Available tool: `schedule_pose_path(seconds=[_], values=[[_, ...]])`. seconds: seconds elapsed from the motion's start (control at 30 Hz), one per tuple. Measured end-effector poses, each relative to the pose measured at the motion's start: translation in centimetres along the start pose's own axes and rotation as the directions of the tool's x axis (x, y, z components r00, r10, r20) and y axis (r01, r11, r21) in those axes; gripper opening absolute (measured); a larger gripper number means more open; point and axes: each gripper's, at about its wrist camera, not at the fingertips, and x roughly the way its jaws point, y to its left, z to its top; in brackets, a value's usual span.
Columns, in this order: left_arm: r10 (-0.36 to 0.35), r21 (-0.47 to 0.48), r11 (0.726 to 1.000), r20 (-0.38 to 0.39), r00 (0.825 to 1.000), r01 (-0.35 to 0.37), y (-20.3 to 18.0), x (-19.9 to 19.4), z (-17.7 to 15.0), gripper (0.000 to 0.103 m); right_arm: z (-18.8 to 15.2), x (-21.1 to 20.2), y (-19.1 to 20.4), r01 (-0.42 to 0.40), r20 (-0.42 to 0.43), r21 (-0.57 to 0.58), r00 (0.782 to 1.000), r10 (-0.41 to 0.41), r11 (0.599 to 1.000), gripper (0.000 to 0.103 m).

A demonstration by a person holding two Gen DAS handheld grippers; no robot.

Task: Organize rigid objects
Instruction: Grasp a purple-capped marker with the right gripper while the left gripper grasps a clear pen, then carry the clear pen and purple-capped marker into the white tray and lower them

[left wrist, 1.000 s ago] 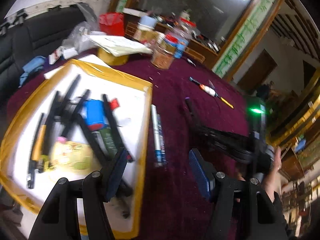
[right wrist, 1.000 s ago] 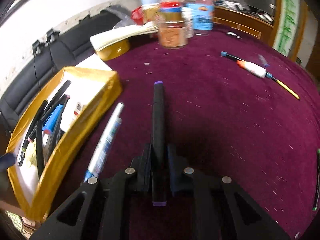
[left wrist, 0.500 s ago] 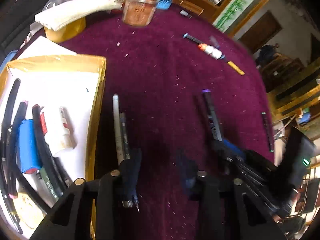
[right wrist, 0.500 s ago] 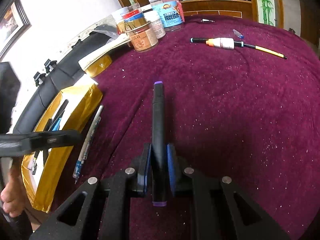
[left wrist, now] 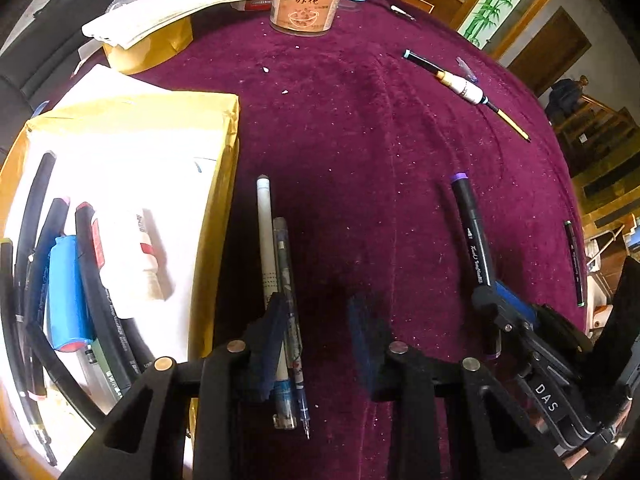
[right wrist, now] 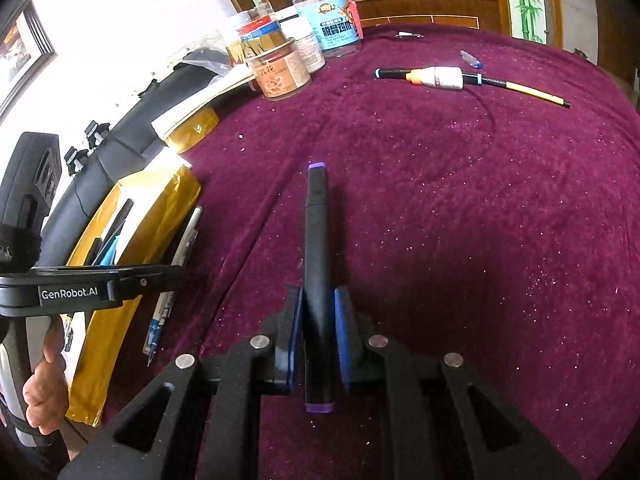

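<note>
My right gripper [right wrist: 318, 332] is shut on a black marker with purple ends [right wrist: 316, 248], held above the purple tablecloth; it also shows in the left wrist view [left wrist: 474, 248]. My left gripper [left wrist: 316, 332] is open, low over a white pen [left wrist: 266, 240] and a blue clear pen [left wrist: 288, 304] that lie side by side beside the gold-edged tray [left wrist: 218, 208]. The left finger overlaps both pens. The tray holds several black markers, a blue tube [left wrist: 66, 292] and a white glue stick [left wrist: 132, 252].
A black pen, white bottle and yellow pencil [left wrist: 464, 88] lie in a row at the far right. Jars [left wrist: 306, 4], papers [left wrist: 168, 12] and a gold roll stand at the back. Another dark pen [left wrist: 574, 264] lies near the table's right edge.
My left gripper swung from over the tray to the two pens beside it and came lower over them. The right gripper kept hold of the marker and lifted it slightly.
</note>
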Motion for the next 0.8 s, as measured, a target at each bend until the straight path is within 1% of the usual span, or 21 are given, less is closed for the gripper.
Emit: schedule_pose_path(seconds=[0.13, 0.17, 0.23, 0.27, 0.33, 0.37, 0.4, 0.43, 0.47, 0.6, 0.7, 0.77, 0.8], values=[[0.031, 0.006, 0.999, -0.012, 0.999, -0.031, -0.4, 0.4, 0.4, 0.030, 0.0, 0.0, 0.0, -0.001, -0.001, -0.001, 1.000, 0.001, 1.000, 0.015], [0.046, 0.011, 0.999, -0.018, 0.999, -0.045, -0.5, 0.6, 0.5, 0.029, 0.0, 0.1, 0.0, -0.001, 0.000, -0.001, 1.000, 0.001, 1.000, 0.015], [0.091, 0.025, 0.996, -0.038, 0.995, -0.090, -0.9, 1.2, 1.0, 0.024, 0.0, 0.1, 0.0, 0.000, 0.000, 0.000, 1.000, 0.000, 1.000, 0.015], [0.105, 0.029, 0.994, -0.044, 0.994, -0.104, -1.0, 1.4, 1.2, 0.024, 0.0, 0.1, 0.0, -0.001, 0.000, 0.000, 1.000, 0.001, 1.000, 0.015], [0.113, 0.034, 0.993, -0.046, 0.993, -0.111, -1.1, 1.7, 1.4, 0.023, 0.0, 0.0, 0.0, 0.000, 0.000, 0.002, 1.000, 0.000, 1.000, 0.015], [0.122, 0.034, 0.992, -0.041, 0.992, -0.121, -1.1, 1.7, 1.4, 0.020, 0.0, 0.0, 0.0, -0.001, 0.001, 0.001, 1.000, 0.001, 1.000, 0.015], [0.135, 0.037, 0.990, -0.037, 0.990, -0.134, -1.1, 1.7, 1.3, 0.008, 0.0, 0.0, 0.1, -0.001, 0.002, 0.000, 1.000, 0.001, 1.000, 0.015], [0.124, 0.036, 0.992, -0.051, 0.991, -0.122, -1.1, 1.9, 1.1, 0.008, 0.0, 0.0, 0.1, -0.001, 0.003, -0.001, 1.000, 0.001, 1.000, 0.015], [0.125, 0.037, 0.992, -0.046, 0.991, -0.123, -1.2, 1.8, 1.0, 0.008, 0.0, 0.0, 0.1, 0.000, 0.004, -0.001, 1.000, 0.000, 1.000, 0.015], [0.163, 0.070, 0.984, -0.031, 0.986, -0.161, -1.9, 2.2, 0.5, 0.008, -0.1, 0.0, 0.1, -0.002, 0.002, -0.003, 1.000, 0.002, 1.000, 0.015], [0.165, 0.075, 0.984, -0.022, 0.986, -0.162, -2.0, 2.4, 0.5, 0.008, -0.1, 0.0, 0.1, -0.001, -0.001, -0.003, 1.000, 0.001, 1.000, 0.015], [0.139, 0.086, 0.987, -0.023, 0.990, -0.136, -1.9, 2.3, 0.2, 0.008, -0.1, 0.0, 0.1, -0.002, -0.002, -0.003, 1.000, 0.002, 1.000, 0.015], [0.111, 0.084, 0.991, -0.032, 0.993, -0.108, -1.7, 2.0, -0.3, 0.007, -0.1, 0.0, 0.1, -0.005, -0.002, -0.002, 1.000, 0.005, 1.000, 0.015]])
